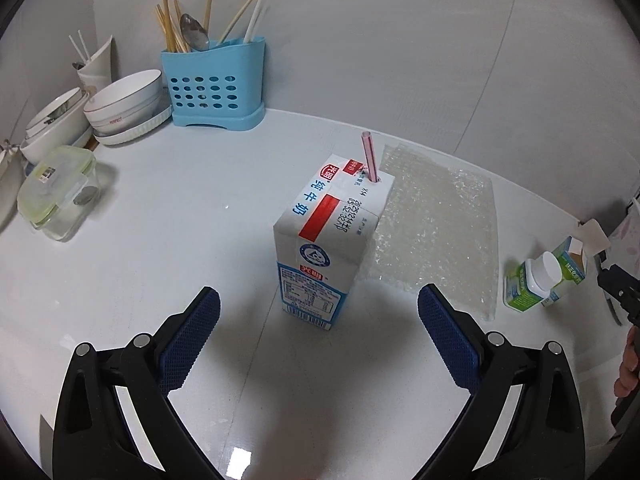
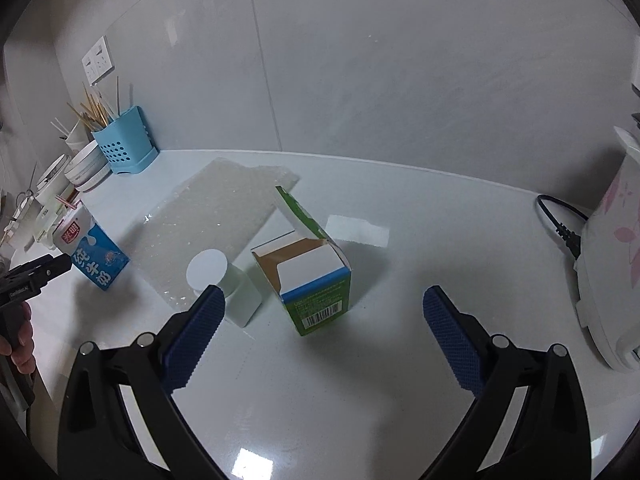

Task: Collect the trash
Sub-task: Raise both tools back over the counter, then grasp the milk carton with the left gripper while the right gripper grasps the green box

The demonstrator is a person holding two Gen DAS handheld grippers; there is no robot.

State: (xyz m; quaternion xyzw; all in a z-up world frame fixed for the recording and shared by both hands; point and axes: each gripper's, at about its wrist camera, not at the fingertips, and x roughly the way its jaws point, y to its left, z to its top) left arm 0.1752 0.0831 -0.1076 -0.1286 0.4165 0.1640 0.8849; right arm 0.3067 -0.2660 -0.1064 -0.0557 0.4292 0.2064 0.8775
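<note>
Blue-padded left gripper (image 1: 319, 314) and right gripper (image 2: 323, 312) both gape wide, empty, facing milk carton (image 1: 324, 240) and green box (image 2: 310, 276).

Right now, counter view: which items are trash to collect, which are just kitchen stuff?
Trash:
- milk carton with pink straw
- bubble wrap sheet
- opened green box
- white bottle, probably

Not part of the job:
- blue utensil holder
- stacked bowls
- lidded food container
- white appliance and its power cord

Both grippers open, holding nothing.
</note>
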